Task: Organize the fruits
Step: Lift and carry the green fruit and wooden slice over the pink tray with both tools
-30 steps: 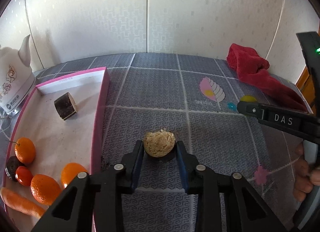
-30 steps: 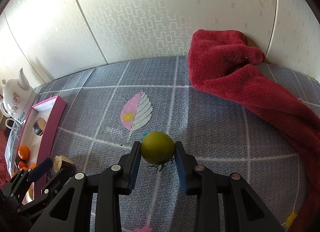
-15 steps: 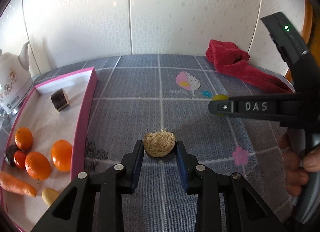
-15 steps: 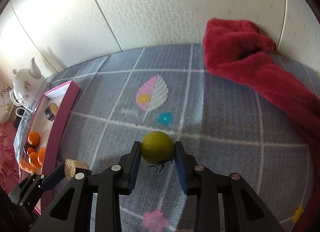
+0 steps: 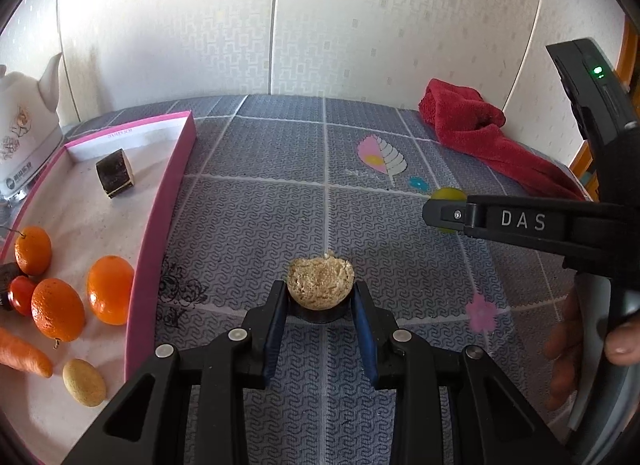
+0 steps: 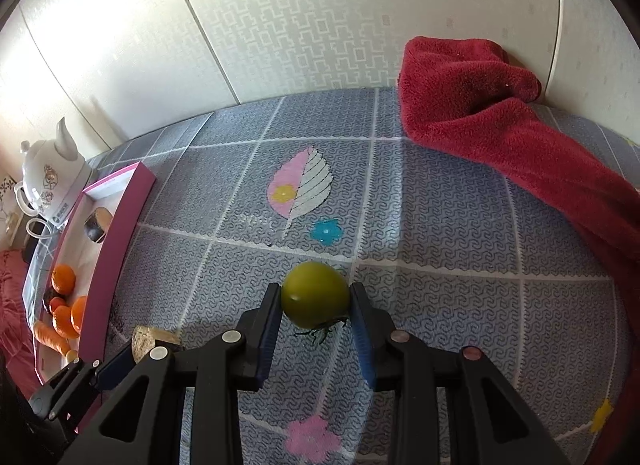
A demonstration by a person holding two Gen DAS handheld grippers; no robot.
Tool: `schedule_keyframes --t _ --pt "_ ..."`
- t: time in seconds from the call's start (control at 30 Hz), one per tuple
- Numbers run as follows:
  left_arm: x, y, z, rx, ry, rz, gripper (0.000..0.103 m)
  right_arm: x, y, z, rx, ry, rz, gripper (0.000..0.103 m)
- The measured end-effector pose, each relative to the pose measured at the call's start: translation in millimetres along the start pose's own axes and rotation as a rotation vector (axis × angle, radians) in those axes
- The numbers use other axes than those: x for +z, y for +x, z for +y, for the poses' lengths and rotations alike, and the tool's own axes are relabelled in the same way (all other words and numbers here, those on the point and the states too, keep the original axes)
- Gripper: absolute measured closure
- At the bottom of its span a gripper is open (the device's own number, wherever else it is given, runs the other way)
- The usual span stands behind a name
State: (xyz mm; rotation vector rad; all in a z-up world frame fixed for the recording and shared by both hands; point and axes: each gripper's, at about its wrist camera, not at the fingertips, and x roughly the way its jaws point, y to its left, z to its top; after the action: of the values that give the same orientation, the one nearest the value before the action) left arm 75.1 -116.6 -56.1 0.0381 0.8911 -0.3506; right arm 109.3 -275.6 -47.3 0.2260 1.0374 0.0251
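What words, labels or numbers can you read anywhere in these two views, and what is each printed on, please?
"DAS": white letters on the black arm of the right claw, seen from the left wrist view.
Small dark print on the white inner end wall of the pink-rimmed tray: too small to read.
Dark marking low on the white ceramic kettle: blurred, unreadable.
Nothing else carries text.

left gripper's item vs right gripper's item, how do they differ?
The tan rough-topped piece in the left gripper is matte, crumbly and flat-cut on top; the green fruit in the right gripper is smooth, glossy and fully round, with a dark stem tuft below. Both are clamped between blue pads.
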Motion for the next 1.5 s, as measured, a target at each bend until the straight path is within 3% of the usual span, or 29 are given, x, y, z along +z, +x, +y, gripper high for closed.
schedule_keyframes --t 0.47,0.7,1.2,1.5 --pt "-0.8 -2.4 -0.1 0.025 0.011 -0.005 0.071 -9.1 2.2 20.4 -0.117 -0.084 0.013 0.069" --pt "-1.4 -15.3 -4.6 0.019 0.026 -0.049 0.071 -14.9 -1.0 22.4 -0.151 -0.074 0.020 0.069" --pt "3.5 -42.9 -7.8 -0.012 0.014 -0.116 0.071 -14.1 -7.6 18.2 -0.118 -0.032 -0.005 0.070" --pt "6.3 -51.9 0.9 -0.018 -0.018 -0.143 0.071 -12.5 -20.9 35.3 -0.043 -0.050 -0.060 0.070"
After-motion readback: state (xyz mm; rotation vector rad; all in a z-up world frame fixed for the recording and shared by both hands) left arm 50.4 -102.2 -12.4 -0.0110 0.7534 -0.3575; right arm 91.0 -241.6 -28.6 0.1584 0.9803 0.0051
